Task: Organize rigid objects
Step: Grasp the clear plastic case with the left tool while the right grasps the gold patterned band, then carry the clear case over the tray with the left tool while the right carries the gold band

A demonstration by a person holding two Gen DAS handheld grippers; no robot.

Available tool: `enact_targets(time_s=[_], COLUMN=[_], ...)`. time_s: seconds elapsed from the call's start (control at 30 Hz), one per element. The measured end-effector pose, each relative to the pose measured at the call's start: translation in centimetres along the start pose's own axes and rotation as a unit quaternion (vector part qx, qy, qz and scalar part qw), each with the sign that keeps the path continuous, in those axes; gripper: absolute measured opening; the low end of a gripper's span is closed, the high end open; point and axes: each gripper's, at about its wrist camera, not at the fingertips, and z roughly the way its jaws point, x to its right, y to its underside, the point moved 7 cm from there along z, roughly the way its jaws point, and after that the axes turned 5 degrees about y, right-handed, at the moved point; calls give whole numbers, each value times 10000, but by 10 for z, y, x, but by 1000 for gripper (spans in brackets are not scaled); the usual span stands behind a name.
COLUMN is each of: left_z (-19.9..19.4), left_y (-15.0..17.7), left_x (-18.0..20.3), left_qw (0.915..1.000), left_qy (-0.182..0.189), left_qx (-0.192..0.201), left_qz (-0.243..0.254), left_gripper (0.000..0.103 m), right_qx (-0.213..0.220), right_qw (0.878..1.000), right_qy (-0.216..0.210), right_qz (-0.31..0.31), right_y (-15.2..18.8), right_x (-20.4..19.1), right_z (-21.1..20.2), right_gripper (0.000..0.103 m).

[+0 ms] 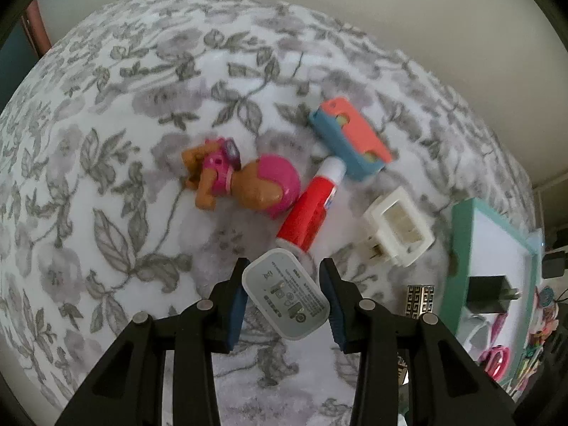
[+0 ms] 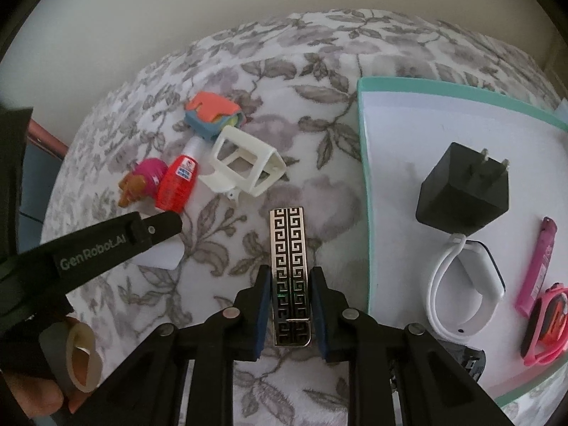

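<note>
The left wrist view shows the left gripper [image 1: 284, 298] pinching a white charger block [image 1: 285, 296] between its blue pads, printed face up, just above the floral cloth [image 1: 117, 149]. In the right wrist view that block is mostly hidden behind the left gripper's black arm – only a pale corner shows.

The right wrist view gives what the left one barely catches: the right gripper [image 2: 290, 307] pressed in on a slim metal lighter [image 2: 289, 269] with a black-and-silver key pattern, lying lengthwise on the cloth and pointing away. To the right sits a white tray with a teal rim [image 2: 365, 177], holding a black plug adapter [image 2: 461, 195], a white band [image 2: 458, 284], a pink lighter [image 2: 538, 269] and pink toy glasses [image 2: 543, 326].

Beyond the charger block lie a red glue tube [image 1: 312, 206], a pink-and-tan toy pup [image 1: 241, 181], a coral-and-blue case [image 1: 349, 140] and a cream plastic holder [image 1: 399, 227] – all close together, the tube's base just beside the block. Whether the block touches the cloth is hard to judge. A thumb with a pale ring-like band [image 2: 81, 362] shows at the lower left.
</note>
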Motion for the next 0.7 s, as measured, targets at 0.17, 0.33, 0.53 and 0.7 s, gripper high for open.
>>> enact_targets(time_s=[0.17, 0.33, 0.53, 0.7], left_z=[-27, -57, -87, -108], left_y=[-8, -17, -23, -20], left_x=[11, 27, 50, 82], left_qw=[9993, 9969, 9927, 9880], left_qy=[221, 463, 724, 894], left_qx=[305, 634, 945, 1162], left_qz=[25, 83, 203, 491], left_gripper=[41, 41, 41, 41], right_qx=[245, 600, 1029, 1240], right_qw=[9996, 9980, 9942, 9905], right_qy=[-148, -162, -8, 223], right_qz=[50, 142, 317, 560], right_y=[-9, -20, -34, -42], right_x=[-1, 7, 28, 61], right_z=[-21, -51, -88, -113], right_gripper=[23, 23, 23, 23])
